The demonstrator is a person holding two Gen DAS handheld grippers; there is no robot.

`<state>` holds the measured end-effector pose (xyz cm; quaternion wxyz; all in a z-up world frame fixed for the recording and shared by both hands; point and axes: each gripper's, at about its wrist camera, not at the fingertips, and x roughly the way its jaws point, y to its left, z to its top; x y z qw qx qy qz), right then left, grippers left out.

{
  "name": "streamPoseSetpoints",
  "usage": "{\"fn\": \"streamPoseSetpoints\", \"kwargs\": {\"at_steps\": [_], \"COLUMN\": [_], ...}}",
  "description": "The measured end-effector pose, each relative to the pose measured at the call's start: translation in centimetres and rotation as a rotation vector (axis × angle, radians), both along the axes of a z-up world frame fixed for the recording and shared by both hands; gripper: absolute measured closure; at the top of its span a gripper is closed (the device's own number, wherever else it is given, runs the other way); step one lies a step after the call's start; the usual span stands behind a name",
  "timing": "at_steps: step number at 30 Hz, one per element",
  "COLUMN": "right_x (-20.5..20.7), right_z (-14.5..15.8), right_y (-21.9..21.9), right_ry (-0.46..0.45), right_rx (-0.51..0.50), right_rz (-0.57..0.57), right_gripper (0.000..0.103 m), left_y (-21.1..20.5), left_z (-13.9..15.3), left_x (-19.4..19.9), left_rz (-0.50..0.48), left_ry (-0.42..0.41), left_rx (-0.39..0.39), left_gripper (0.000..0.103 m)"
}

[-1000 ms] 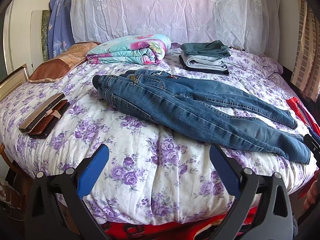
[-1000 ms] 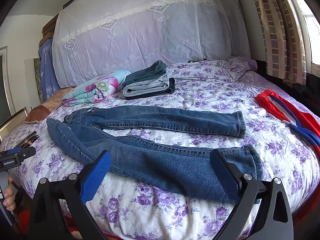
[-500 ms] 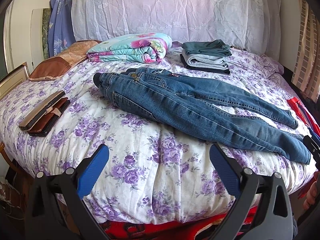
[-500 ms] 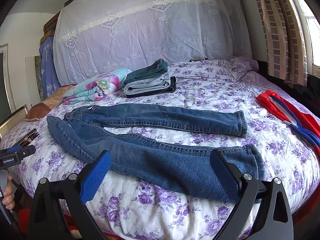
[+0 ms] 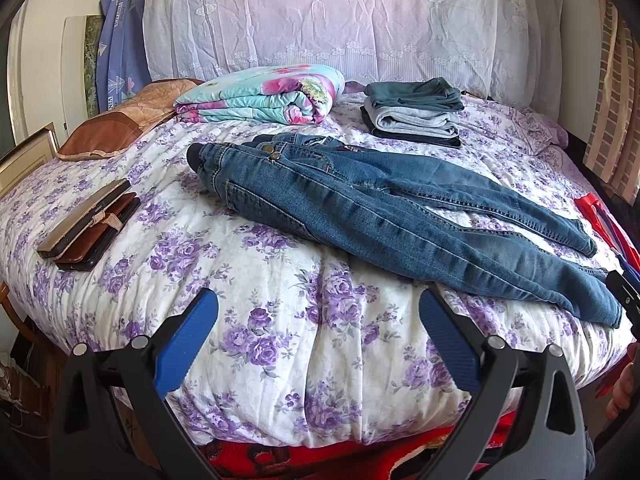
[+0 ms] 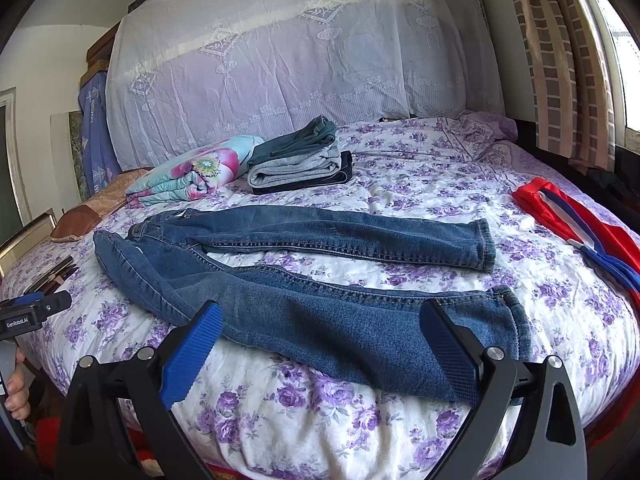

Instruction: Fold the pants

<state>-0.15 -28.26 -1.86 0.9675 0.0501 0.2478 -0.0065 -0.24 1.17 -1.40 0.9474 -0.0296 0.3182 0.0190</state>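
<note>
Jeans [image 6: 304, 280] lie unfolded on the bed [image 5: 280, 344], legs spread apart in a narrow V, waist toward the quilt [image 5: 260, 94]. We judge nothing of the fold done yet: legs must first be brought together, then doubled over. Our left gripper [image 5: 318, 334] hangs released over bare bedding near the waist side; our right gripper [image 6: 320, 346] hangs released just before the near leg, gripping nothing. A folded stack [image 6: 298, 160] sits beyond.
</note>
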Motion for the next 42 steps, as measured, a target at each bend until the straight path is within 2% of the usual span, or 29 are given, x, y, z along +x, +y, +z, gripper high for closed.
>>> {"fn": "streamPoseSetpoints", "kwargs": {"at_steps": [34,38,42], "right_x": [0.3,0.5,2.4], "right_z": [-0.5,-1.6,-3.9], "right_y": [0.6,0.0,1.1], "right_ry": [0.01,0.029,0.125], "right_rx": [0.015,0.115,0.001], "right_rz": [0.005,-0.051,-0.125], "right_gripper": [0.004,0.004,0.004], "left_y": [0.2,0.7,0.9], "left_z": [-0.8,-2.8,-5.7], "left_x": [-0.1,0.6,1.9], "left_rz": [0.002,0.022,0.037], "left_ry": [0.004,0.029,0.097], "left_rx": [-0.002,-0.036,-0.084], "left_gripper": [0.005,0.005,0.005]}}
